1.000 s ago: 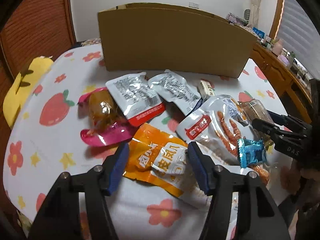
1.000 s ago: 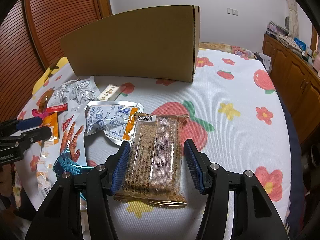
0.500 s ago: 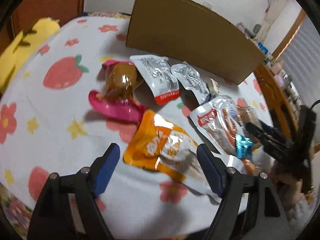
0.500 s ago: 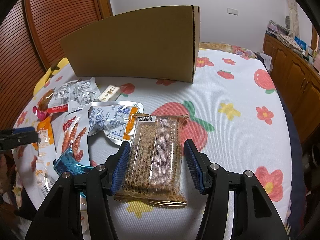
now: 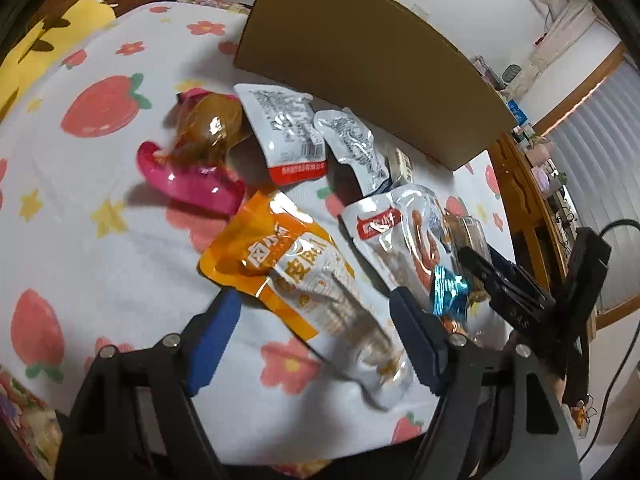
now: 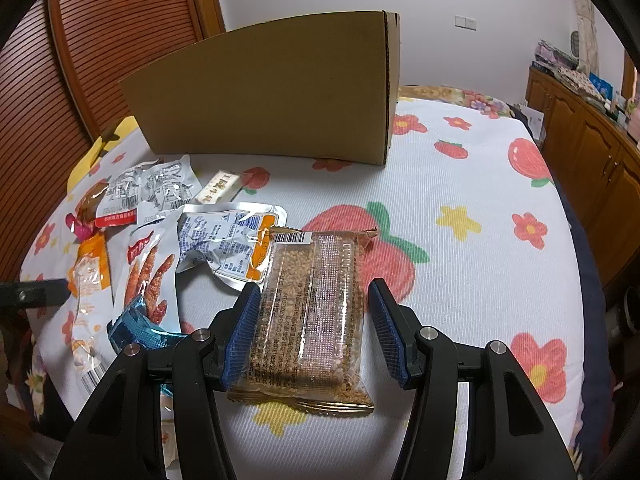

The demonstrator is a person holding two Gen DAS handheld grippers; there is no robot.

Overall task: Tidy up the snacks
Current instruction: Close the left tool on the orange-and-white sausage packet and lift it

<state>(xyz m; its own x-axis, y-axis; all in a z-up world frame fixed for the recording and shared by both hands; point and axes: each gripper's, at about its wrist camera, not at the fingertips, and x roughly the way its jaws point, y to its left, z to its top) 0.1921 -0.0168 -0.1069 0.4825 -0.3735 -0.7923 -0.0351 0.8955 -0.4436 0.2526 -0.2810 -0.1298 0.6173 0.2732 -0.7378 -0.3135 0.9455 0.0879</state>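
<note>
We saw a bed under a white cover printed with strawberries and flowers, and at its far side a plain brown cardboard box stood upright; its inside was hidden from us. Every snack in view lay loose on the cover near the box, so we judged the sorting barely begun, with all packets left to move.

Our left gripper hovered over the orange foil pouch, jaws closing yet clear of it on both sides. Our right gripper straddled the clear-wrapped sesame bar, its jaws apart and, as far as we could tell, not pressing the wrapper.

Farther left lay a white pouch of red strips, silver sachets, a pink-edged brown packet and a small blue foil sweet.
</note>
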